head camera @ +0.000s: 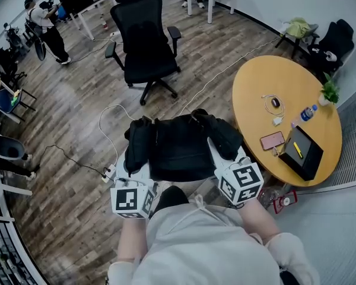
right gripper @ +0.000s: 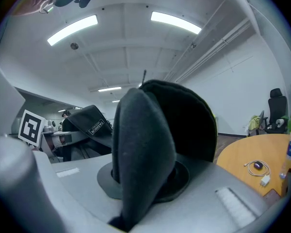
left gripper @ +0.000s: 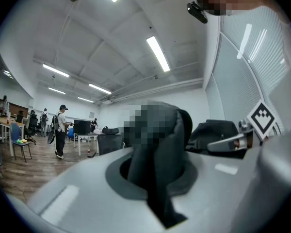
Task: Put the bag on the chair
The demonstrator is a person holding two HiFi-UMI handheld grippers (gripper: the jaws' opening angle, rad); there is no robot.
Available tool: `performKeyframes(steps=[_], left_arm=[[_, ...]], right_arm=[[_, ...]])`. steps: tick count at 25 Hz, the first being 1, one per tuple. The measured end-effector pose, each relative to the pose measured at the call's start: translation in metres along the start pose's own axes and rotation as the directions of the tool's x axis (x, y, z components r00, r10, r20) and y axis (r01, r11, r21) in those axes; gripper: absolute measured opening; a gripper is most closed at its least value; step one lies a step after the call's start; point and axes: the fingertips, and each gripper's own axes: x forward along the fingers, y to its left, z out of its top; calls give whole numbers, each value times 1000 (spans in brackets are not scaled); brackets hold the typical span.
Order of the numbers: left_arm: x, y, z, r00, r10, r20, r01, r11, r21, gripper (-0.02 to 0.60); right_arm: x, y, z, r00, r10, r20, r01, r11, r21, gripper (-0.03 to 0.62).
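I hold a black bag (head camera: 181,147) in the air in front of me, over the wooden floor. My left gripper (head camera: 136,170) is shut on the bag's left shoulder strap (left gripper: 157,154), which bulges up between its jaws. My right gripper (head camera: 225,162) is shut on the right strap (right gripper: 145,149) in the same way. The black office chair (head camera: 143,40) stands further ahead on the floor, seat facing me, apart from the bag. In the right gripper view the left gripper (right gripper: 63,140) shows at the left with a labelled strap (right gripper: 89,123) over it.
A round wooden table (head camera: 267,85) stands at the right with a cable, a bottle (head camera: 307,113), a phone and a black laptop (head camera: 302,153). White cables run across the floor (head camera: 77,117). A person (head camera: 47,28) stands at the far left by desks.
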Motion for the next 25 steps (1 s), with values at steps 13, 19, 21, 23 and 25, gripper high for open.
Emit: performKeyframes(steps=[13, 19, 21, 23, 25], left_arm=[[43, 31, -24, 1000, 2, -18, -2, 1000, 0, 30], [85, 76, -31, 999, -11, -31, 11, 1000, -1, 29], [104, 99, -33, 999, -20, -35, 20, 1000, -6, 31], [127, 126, -34, 999, -34, -40, 33, 999, -10, 30], [155, 155, -34, 998, -48, -46, 47, 999, -16, 30]], right_arm=[[57, -12, -12, 1000, 23, -20, -23, 1000, 3, 26], [118, -11, -11, 999, 15, -32, -14, 1000, 21, 26], [145, -9, -6, 999, 9, -38, -8, 1000, 23, 26], [178, -7, -1, 999, -3, -44, 4, 1000, 29, 26], [214, -5, 5, 999, -17, -52, 19, 999, 37, 26]])
